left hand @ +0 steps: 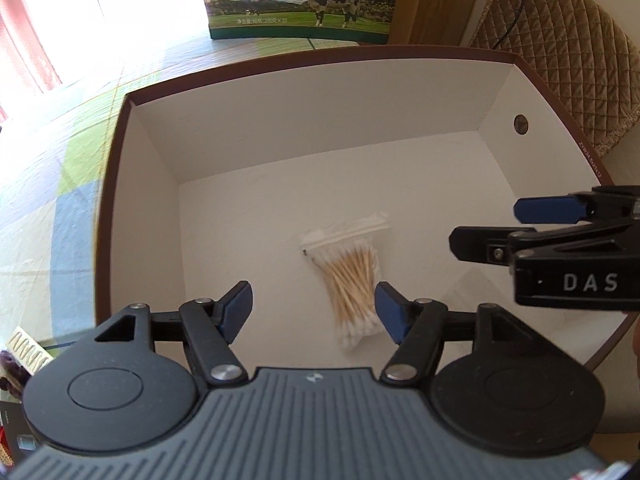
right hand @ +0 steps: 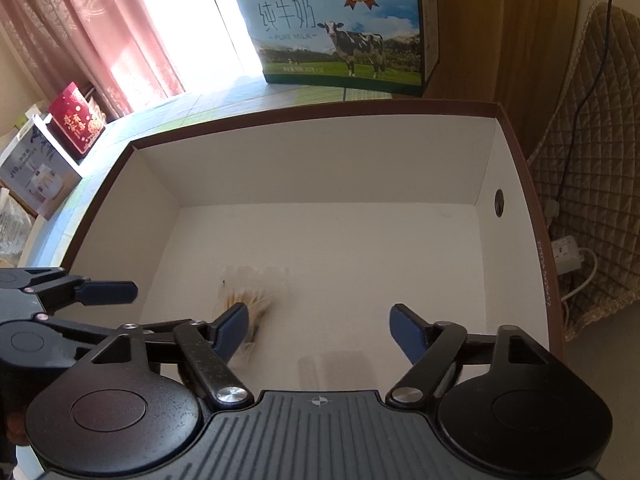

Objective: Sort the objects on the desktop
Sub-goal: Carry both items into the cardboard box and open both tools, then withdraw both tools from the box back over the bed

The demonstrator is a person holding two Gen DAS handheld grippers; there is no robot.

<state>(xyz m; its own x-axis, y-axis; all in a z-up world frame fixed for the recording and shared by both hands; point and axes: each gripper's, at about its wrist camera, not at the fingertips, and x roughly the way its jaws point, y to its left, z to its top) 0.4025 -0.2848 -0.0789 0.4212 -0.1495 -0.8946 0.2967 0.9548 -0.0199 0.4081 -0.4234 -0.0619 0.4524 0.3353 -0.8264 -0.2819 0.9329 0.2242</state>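
A clear bag of cotton swabs (left hand: 352, 276) lies on the floor of a white box with a brown rim (left hand: 320, 148). My left gripper (left hand: 314, 308) hangs open just above the bag, whose lower end shows between the blue pads, untouched. My right gripper (left hand: 494, 227) reaches in from the right, apart from the bag. In the right wrist view my right gripper (right hand: 318, 320) is open over the box (right hand: 320, 160) with nothing between its fingers. The swab bag (right hand: 250, 300) looks blurred beside its left finger. A faint see-through shape (right hand: 336, 368) on the floor below is too blurred to identify.
A milk carton case (right hand: 340, 32) stands behind the box on the checked tablecloth (left hand: 60, 200). A quilted cushion (left hand: 560, 48) and a power strip (right hand: 566, 256) are to the right. Gift boxes (right hand: 76, 120) stand far left by the pink curtain.
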